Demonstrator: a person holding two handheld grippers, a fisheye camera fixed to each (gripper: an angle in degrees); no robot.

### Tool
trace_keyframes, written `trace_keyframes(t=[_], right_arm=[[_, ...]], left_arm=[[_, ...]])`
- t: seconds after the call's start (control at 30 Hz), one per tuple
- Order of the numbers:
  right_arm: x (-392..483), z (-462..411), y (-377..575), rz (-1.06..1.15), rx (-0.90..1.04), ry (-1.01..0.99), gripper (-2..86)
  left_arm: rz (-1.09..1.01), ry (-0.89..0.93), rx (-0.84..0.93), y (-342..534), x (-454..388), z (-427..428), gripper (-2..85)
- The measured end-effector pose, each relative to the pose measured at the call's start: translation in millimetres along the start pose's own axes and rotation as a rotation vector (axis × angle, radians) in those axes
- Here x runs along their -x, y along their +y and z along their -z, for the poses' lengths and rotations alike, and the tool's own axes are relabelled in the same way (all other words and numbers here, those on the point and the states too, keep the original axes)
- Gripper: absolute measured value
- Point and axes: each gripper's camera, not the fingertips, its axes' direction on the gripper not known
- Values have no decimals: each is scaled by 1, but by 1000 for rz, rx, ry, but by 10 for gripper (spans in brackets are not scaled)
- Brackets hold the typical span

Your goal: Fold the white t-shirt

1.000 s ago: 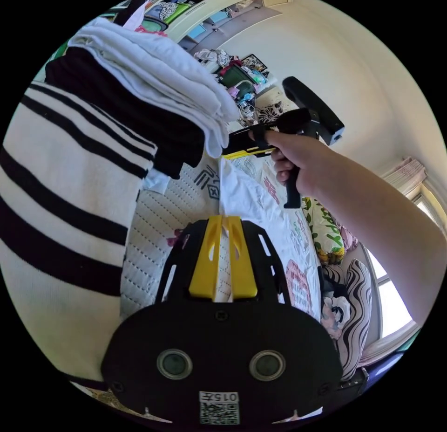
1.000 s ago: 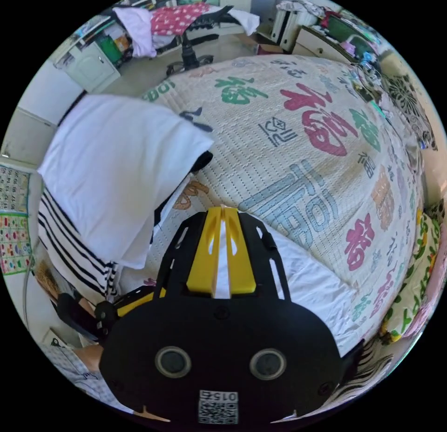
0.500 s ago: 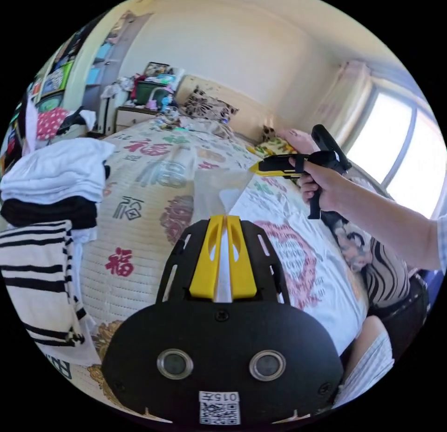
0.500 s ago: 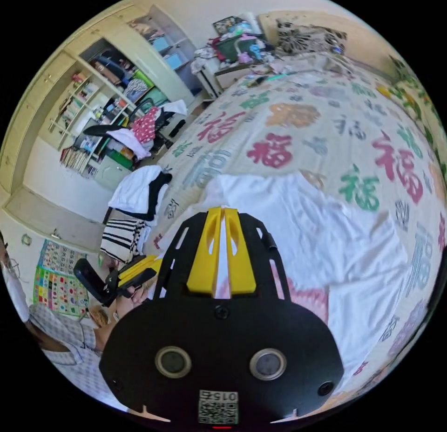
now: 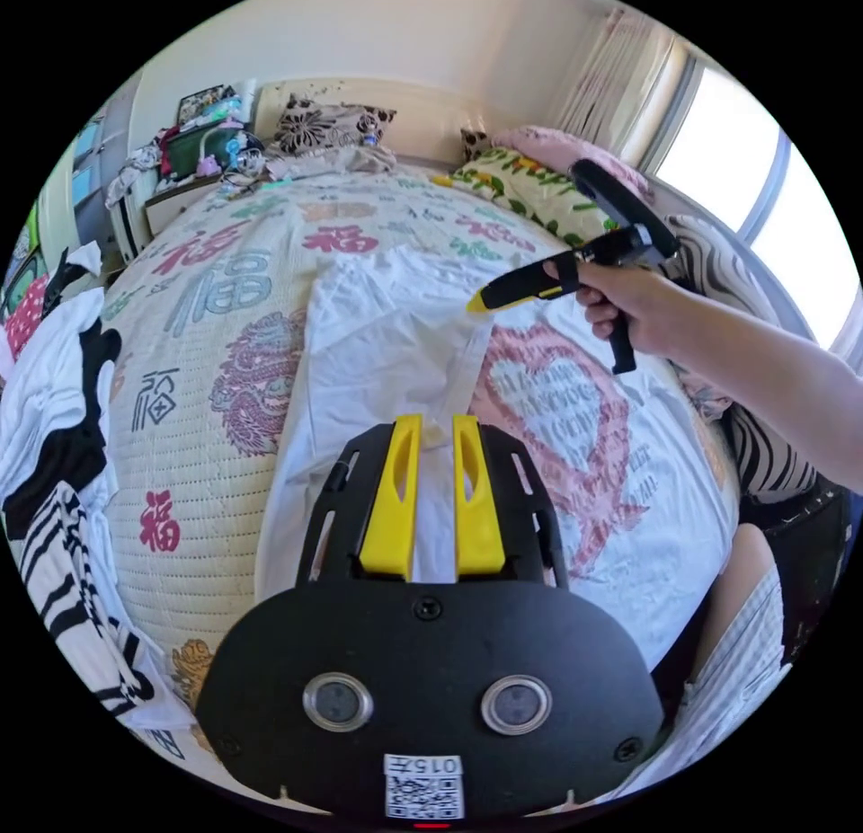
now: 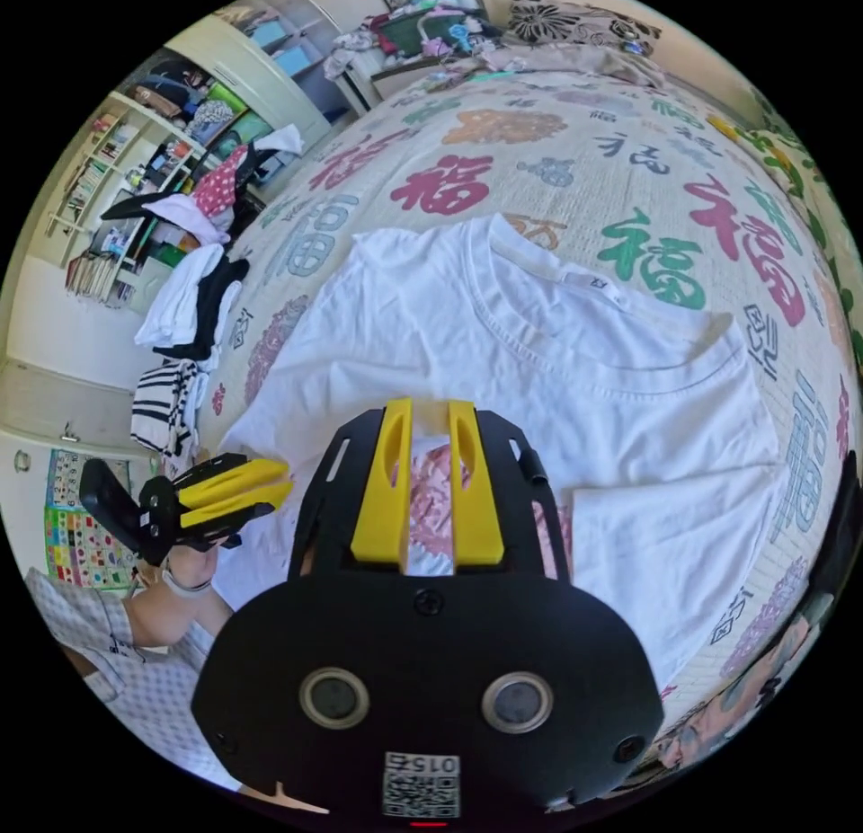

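the white t-shirt [image 6: 557,348] lies spread flat on the bed [image 6: 503,141], collar away from both tongs, a pink print on its chest. in the left gripper view the left tongs [image 5: 433,420] hang just over the shirt's near side, jaws a little apart with white cloth showing in the gap between them; they grip nothing that can be seen. ahead and to their right, the right tongs [image 5: 474,303], held in a hand [image 5: 629,298], point down at the shirt beside the heart print [image 5: 566,420]; whether those tips touch the cloth cannot be told. in the right gripper view the right tongs [image 6: 430,409] also stand a little apart above the print, and the left tongs [image 6: 274,487] sit to their left at the shirt's edge. a pile of folded clothes [image 6: 184,330] lies at the bed's edge beyond the left tongs. pillows [image 5: 530,172] lie far ahead.
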Motion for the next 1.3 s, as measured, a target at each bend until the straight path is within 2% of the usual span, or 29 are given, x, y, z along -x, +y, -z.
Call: trace_keyframes(t=[0.1,0.17,0.3,0.47,0.57,0.67,0.8,0.83,0.93,1.0,1.07,1.13,1.3], right_arm=[[-10,5,5,-15,-9,-11,29],[-26,16,15,-50,-22,-88,14],[-41,31,33,-71,-34,-127,11],[-45,59,54,1,-9,-89,51],[-34,86,58,106,-39,15,59],[-8,94,49,225,-62,8,52],[22,78,27,282,-37,-118,21],[29,70,20,280,-18,-111,12],[30,54,8,249,18,86,-1],[16,63,9,162,-15,-26,-3],[1,95,30,59,-179,-120,-4],[-8,122,55,53,-243,-187,-4],[-22,200,170,98,-290,-214,2]], left_arm=[[5,23,-3,0,0,0,8],[-2,42,-27,4,-1,8,1],[-17,64,-54,18,-8,18,-5],[-22,100,6,18,-8,13,-6],[-17,137,-93,11,-4,39,-5],[-3,65,-170,-6,4,50,-5],[-1,77,-9,-32,21,14,-8],[2,70,24,-33,23,7,-8],[16,42,35,-29,24,-4,-8],[25,50,27,-30,25,-4,-8],[40,61,44,-35,26,-3,-7],[50,90,45,-37,25,10,-4],[100,106,48,-10,22,60,30]])
